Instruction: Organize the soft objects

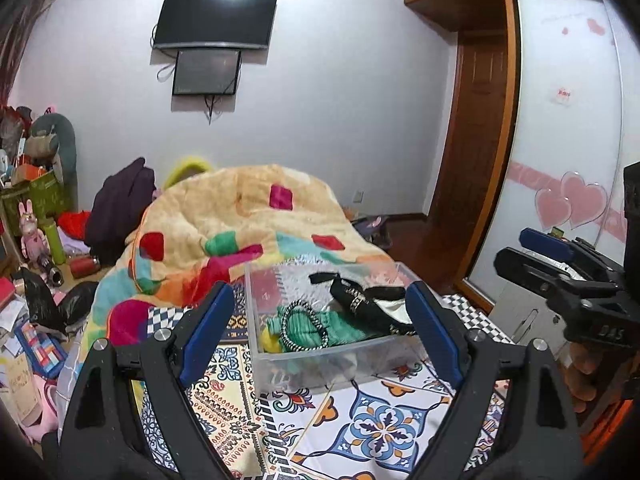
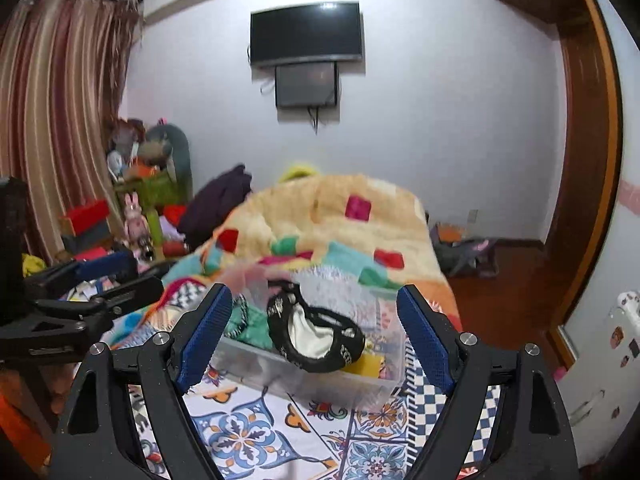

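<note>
A clear plastic bin (image 1: 320, 364) stands on the patterned bedsheet. It holds a black cap (image 1: 372, 300), a green knit piece (image 1: 340, 330), a black-and-white braided band (image 1: 304, 326) and something yellow (image 1: 267, 340). My left gripper (image 1: 320, 330) is open and empty, just in front of the bin. In the right wrist view the bin (image 2: 320, 376) shows the black cap (image 2: 316, 332) with its white lining up, and the green piece (image 2: 252, 330). My right gripper (image 2: 316, 332) is open and empty, in front of the bin. It also shows at the right of the left wrist view (image 1: 552, 256).
A fluffy multicoloured blanket (image 1: 248, 220) is heaped behind the bin. A cluttered table with toys and boxes (image 1: 36, 216) stands left of the bed. A wardrobe with heart stickers (image 1: 568, 140) is on the right. A bag (image 2: 464, 252) lies on the wooden floor.
</note>
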The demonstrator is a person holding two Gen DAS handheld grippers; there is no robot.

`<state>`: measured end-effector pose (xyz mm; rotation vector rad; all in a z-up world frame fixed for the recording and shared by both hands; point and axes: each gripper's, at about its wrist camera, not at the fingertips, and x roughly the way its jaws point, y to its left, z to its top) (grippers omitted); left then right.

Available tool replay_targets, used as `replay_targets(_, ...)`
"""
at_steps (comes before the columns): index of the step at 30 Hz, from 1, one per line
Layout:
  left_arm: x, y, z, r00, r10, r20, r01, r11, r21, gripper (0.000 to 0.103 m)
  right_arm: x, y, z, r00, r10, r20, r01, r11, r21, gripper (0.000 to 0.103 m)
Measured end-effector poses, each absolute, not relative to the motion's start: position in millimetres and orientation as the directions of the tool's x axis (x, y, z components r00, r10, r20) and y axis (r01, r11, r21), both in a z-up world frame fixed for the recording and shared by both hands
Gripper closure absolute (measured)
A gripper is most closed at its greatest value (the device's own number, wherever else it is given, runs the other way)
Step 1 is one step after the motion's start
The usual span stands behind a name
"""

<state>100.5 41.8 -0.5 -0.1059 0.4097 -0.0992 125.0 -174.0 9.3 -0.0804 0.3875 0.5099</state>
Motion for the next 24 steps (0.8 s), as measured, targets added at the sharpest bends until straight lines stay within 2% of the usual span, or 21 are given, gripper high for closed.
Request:
replay_targets(3, 92.9, 39.4, 6.6, 0.922, -0.117, -0.369, 0.078, 0.99, -0.12, 0.007, 120.8, -176.6, 13.9, 0.819, 0.459, -0.343, -0.481, 0.876, 0.024, 0.007)
replay_targets(6, 84.2, 35.8, 12.1, 0.934, -0.102, -0.342, 0.071, 0.992, -0.102, 0.006, 114.9, -178.4, 16.1, 0.838, 0.448, -0.311, -0.466, 0.884, 0.018, 0.0)
replay_targets(9, 79.6, 34.7, 14.1, 0.939, -0.099, -0.33, 0.07, 0.992, -0.1, 0.002, 114.2, -178.5, 14.3, 0.847, 0.44, -0.3, -0.459, 0.889, 0.009, 0.0)
replay_targets(24, 74.0, 33.4, 13.1, 0.943, -0.098, -0.319, 0.07, 0.993, -0.098, 0.001, 104.5, -179.3, 8.8, 0.85, 0.439, -0.29, -0.458, 0.889, 0.001, 0.0)
